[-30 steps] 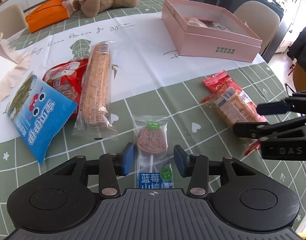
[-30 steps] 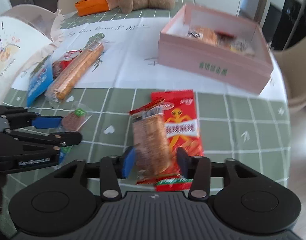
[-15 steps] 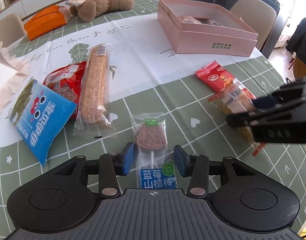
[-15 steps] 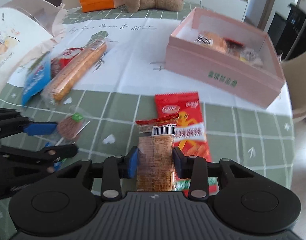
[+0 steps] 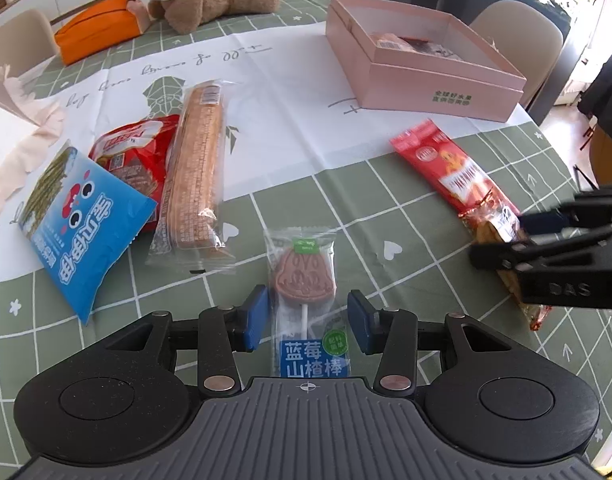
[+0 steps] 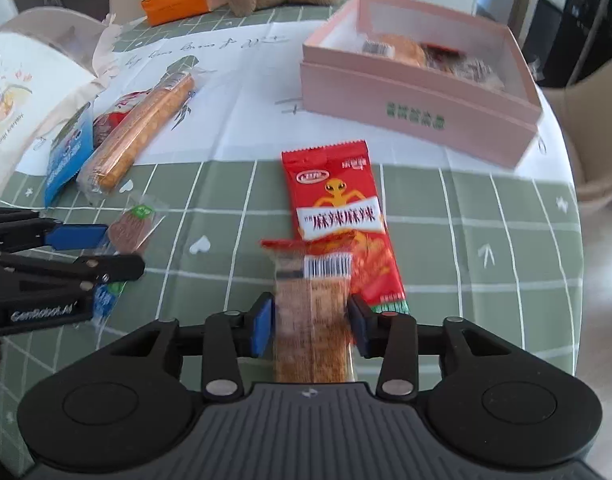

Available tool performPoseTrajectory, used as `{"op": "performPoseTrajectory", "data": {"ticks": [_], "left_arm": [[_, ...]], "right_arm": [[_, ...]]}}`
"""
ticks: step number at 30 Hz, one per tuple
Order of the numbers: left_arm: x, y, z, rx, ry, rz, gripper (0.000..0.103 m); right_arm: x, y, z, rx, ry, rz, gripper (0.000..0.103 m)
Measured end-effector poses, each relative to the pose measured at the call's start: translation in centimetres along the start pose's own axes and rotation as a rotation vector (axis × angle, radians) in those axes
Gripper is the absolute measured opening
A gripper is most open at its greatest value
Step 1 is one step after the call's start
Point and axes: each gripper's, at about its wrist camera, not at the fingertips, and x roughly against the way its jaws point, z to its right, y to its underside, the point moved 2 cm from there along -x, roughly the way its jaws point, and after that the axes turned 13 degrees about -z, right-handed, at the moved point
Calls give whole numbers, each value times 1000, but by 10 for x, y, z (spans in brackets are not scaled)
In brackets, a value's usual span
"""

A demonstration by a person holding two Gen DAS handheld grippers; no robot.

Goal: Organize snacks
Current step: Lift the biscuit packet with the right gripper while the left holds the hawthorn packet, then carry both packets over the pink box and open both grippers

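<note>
Two grippers in use. Right gripper [image 6: 309,326]: jaws narrow, just eased open a little, with the clear-wrapped brown biscuit bar with a barcode [image 6: 311,316] between them; blur leaves it unclear whether the pads press it. Left gripper [image 5: 309,322]: jaws wide, astride but clear of the clear-wrapped pink lollipop with a blue label [image 5: 304,280] lying on the green checked worktop [image 5: 385,208]. Beyond: flat red foil snack packet [image 6: 341,216], then open pink cardboard box [image 6: 417,116] already holding snacks. Step: picking up the bar. Next: a firm grip, then a carry over the box rim.
</note>
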Motion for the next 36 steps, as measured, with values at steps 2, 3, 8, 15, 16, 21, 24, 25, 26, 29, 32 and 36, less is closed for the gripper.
{"op": "performPoseTrajectory", "data": {"ticks": [2, 3, 8, 15, 16, 21, 24, 25, 26, 29, 32, 36], "left_arm": [[0, 1, 1, -5, -4, -2, 48], [0, 1, 1, -5, -3, -3, 48], [0, 0, -2, 5, 13, -4, 48], [1, 2, -7, 15, 39, 10, 48], [1, 3, -7, 12, 37, 11, 48], [2, 4, -7, 9, 39, 16, 48], [2, 3, -7, 13, 41, 13, 48], [2, 3, -7, 16, 42, 11, 48], [2, 2, -7, 19, 42, 10, 48], [2, 2, -8, 21, 44, 8, 48], [2, 0, -9, 35, 49, 2, 48], [2, -6, -13, 79, 69, -13, 47]], "right_arm": [[-3, -5, -5, 31, 22, 6, 47], [-3, -7, -7, 40, 30, 4, 47], [4, 0, -4, 20, -57, -16, 39], [3, 7, -4, 2, -73, -13, 40], [2, 7, -5, 5, -64, -7, 40], [1, 5, -11, 20, -41, 0, 44], [7, 12, -11, 21, -51, 10, 57], [10, 15, -8, 15, -53, 15, 63], [12, 18, -6, 11, -53, 17, 65], [15, 26, 1, 11, -62, -5, 65], [10, 32, 1, 22, -50, -26, 65], [7, 31, -12, 77, 2, -10, 43]]}}
